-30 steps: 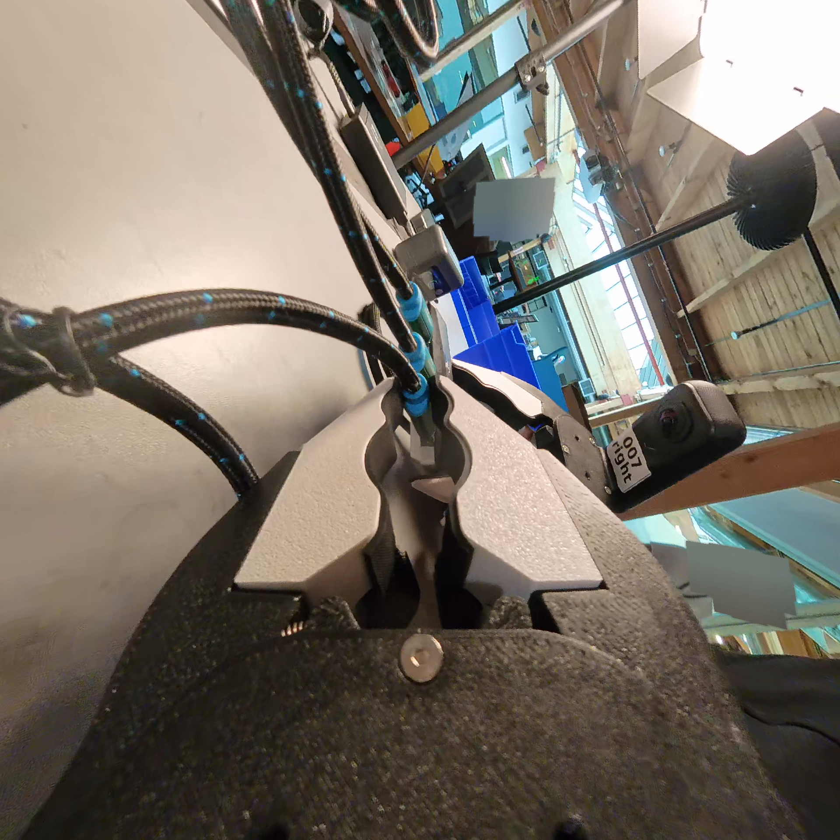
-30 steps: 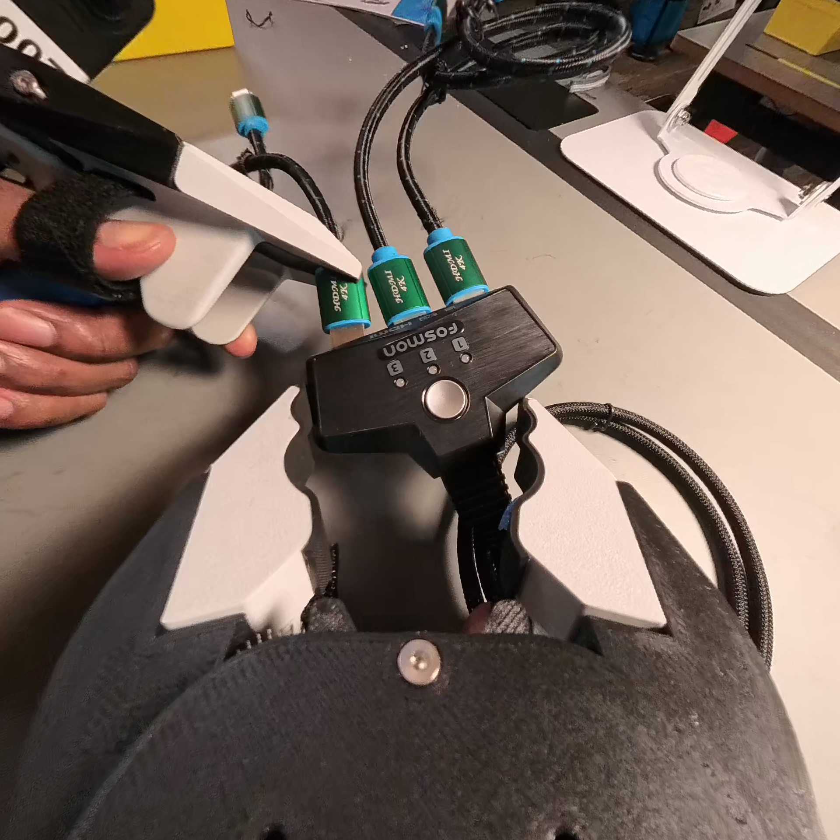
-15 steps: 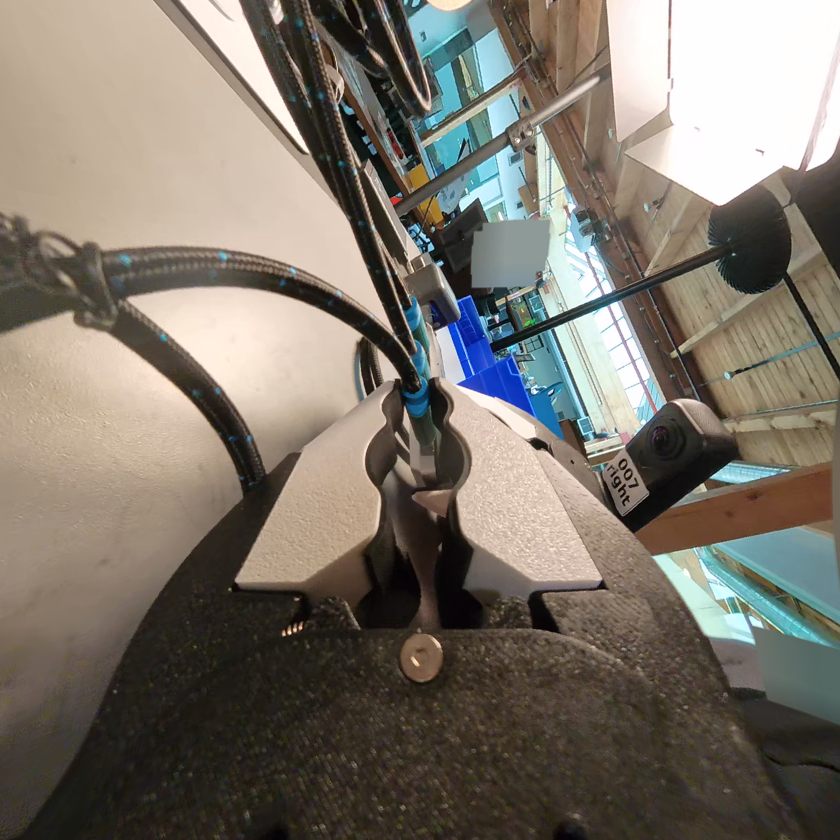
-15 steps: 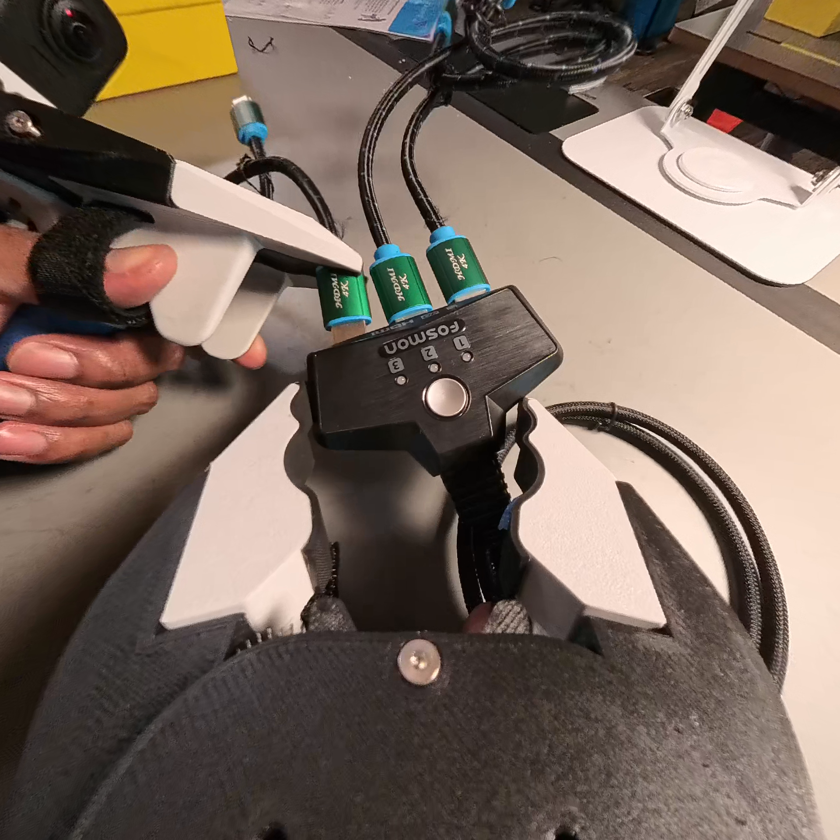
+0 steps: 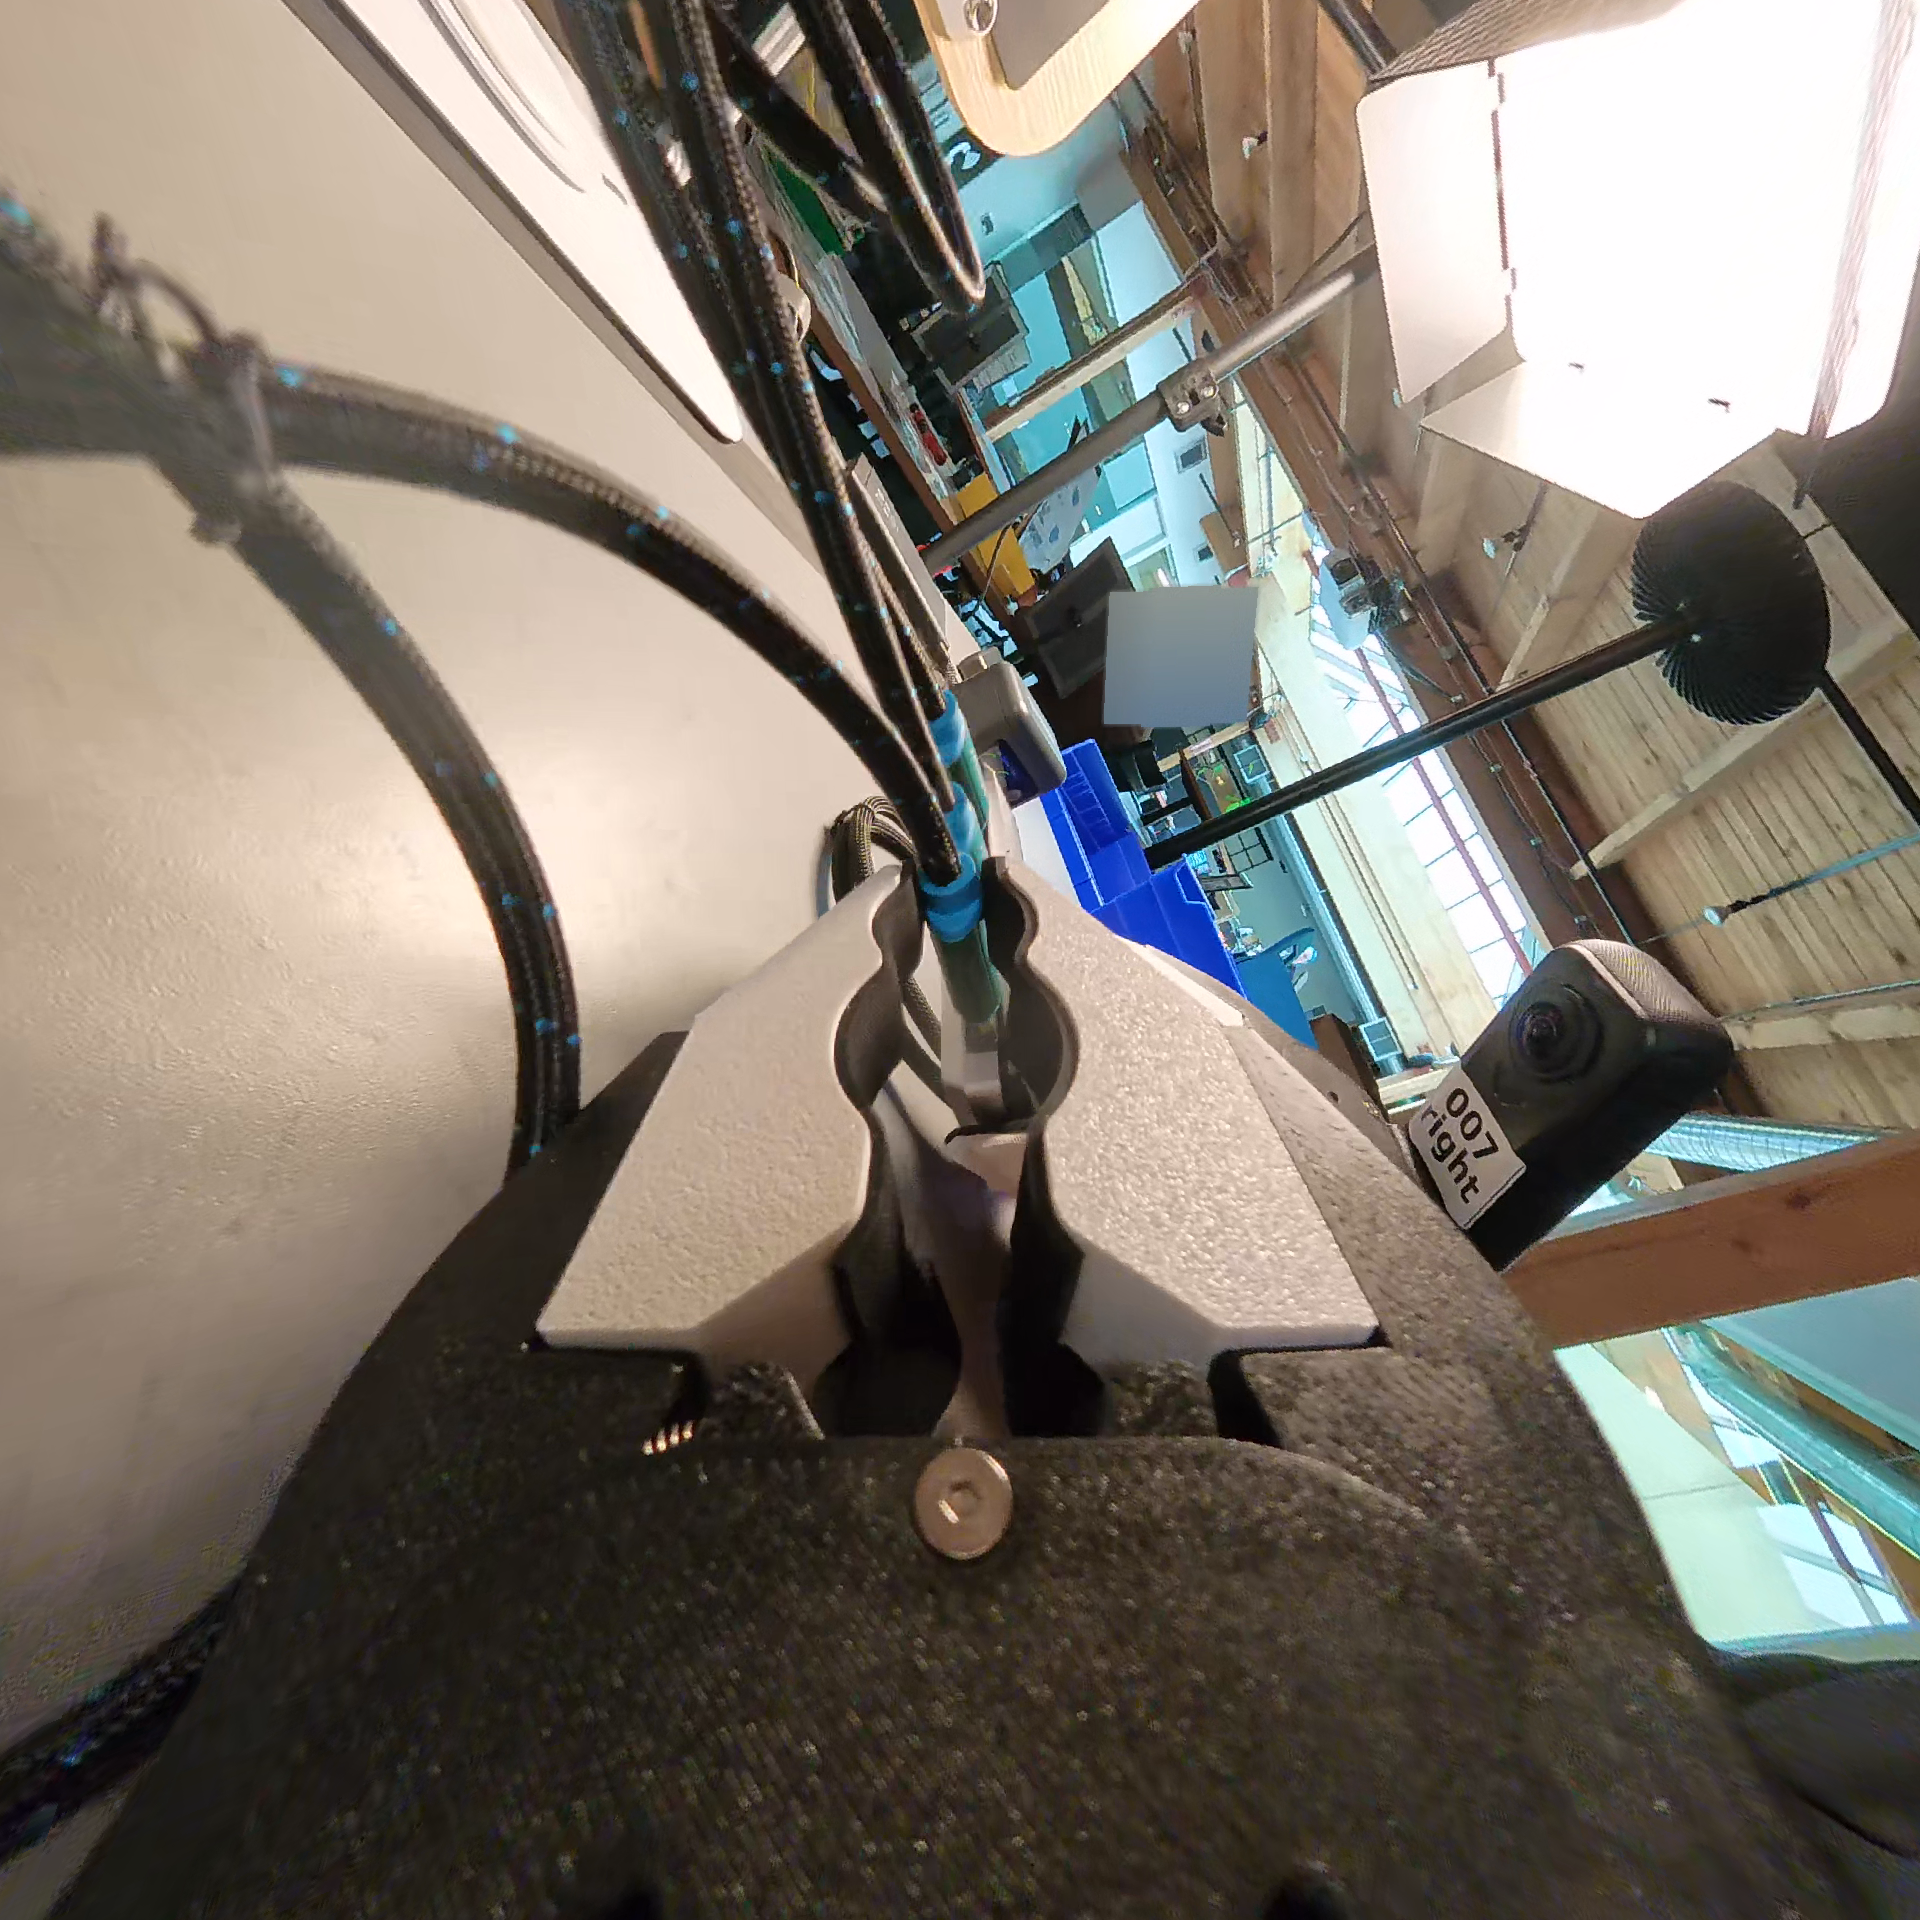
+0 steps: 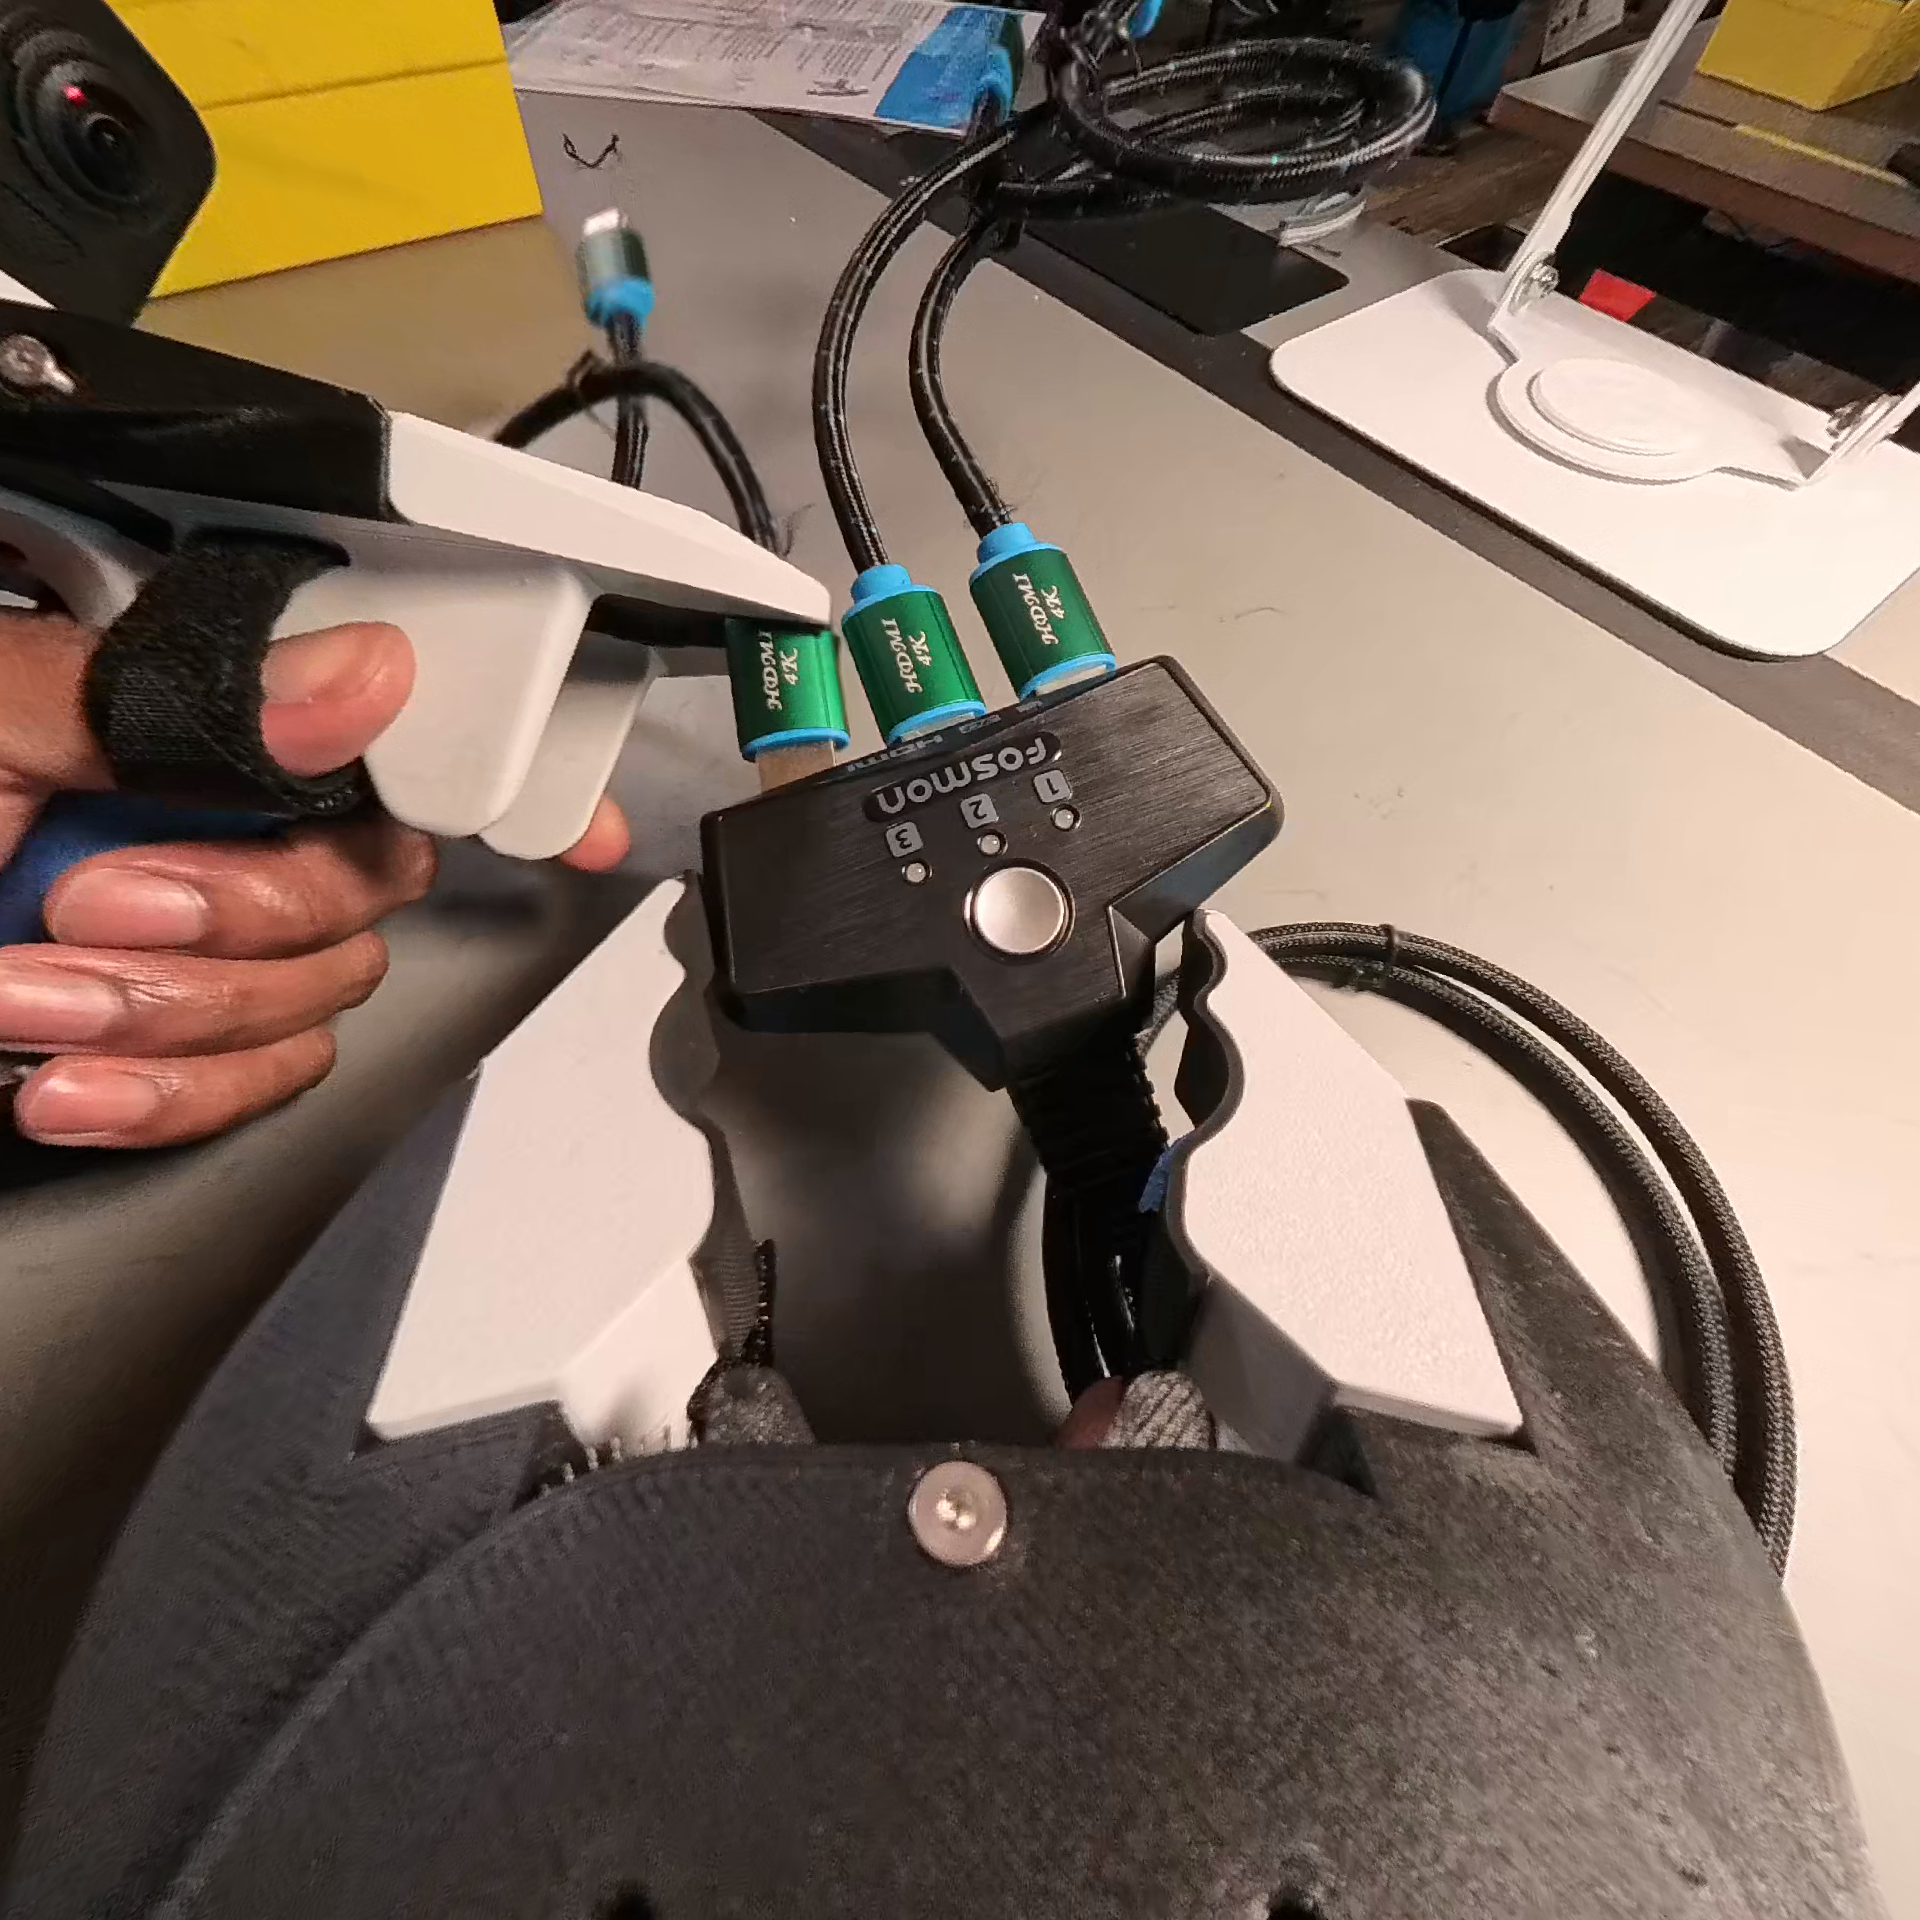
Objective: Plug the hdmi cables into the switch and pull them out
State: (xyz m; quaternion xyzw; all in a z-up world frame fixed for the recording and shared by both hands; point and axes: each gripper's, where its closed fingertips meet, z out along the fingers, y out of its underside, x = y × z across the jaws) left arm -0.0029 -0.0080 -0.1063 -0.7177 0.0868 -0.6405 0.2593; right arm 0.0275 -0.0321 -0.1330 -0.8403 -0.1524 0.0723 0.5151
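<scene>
My left tongs [image 6: 769, 634] are clamped on the leftmost green plug [image 6: 787, 691] — its gold tip shows outside the black switch [image 6: 987, 842]. The other two plugs sit fully in. My right tongs [image 6: 935, 997] straddle the switch on the grey desk [image 6: 1455, 779], spread — whether they touch it I cannot tell.

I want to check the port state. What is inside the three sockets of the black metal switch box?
The black metal switch box has three green plugs at its sockets. Two sit deep. The outer plug, gripped by the left gripper, shows bare metal tip. The sockets' insides are covered.
</scene>
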